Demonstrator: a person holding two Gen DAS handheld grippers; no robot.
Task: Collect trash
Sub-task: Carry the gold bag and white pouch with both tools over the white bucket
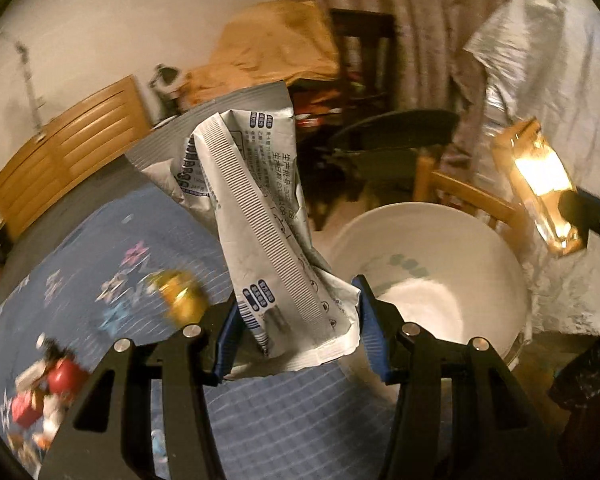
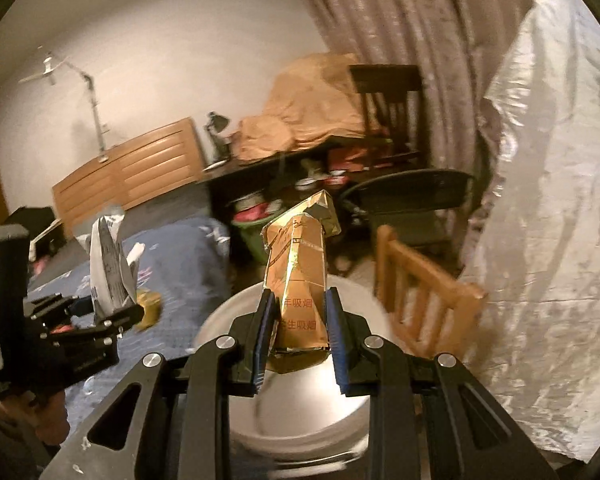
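Note:
My left gripper [image 1: 296, 326] is shut on a crumpled silver wrapper [image 1: 260, 216] with printed text, which stands up between its blue pads. My right gripper [image 2: 300, 328] is shut on a crushed gold cigarette pack [image 2: 300, 268]. That gold cigarette pack [image 1: 540, 184] also shows in the left wrist view, at the far right. Below and ahead of both grippers sits a round white bin [image 1: 432, 264], which the right wrist view also shows as the white bin [image 2: 300, 412] under the pack. The left gripper [image 2: 112, 312] with the silver wrapper [image 2: 108, 264] appears at the left of the right wrist view.
A bed with a blue patterned cover [image 1: 100, 264] lies at the left, with a small gold piece [image 1: 180, 296] and a red toy [image 1: 56, 384] on it. A wooden chair [image 2: 420, 292] and a silvery plastic sheet [image 2: 540, 260] stand right of the bin. A cluttered desk [image 2: 300, 152] is behind.

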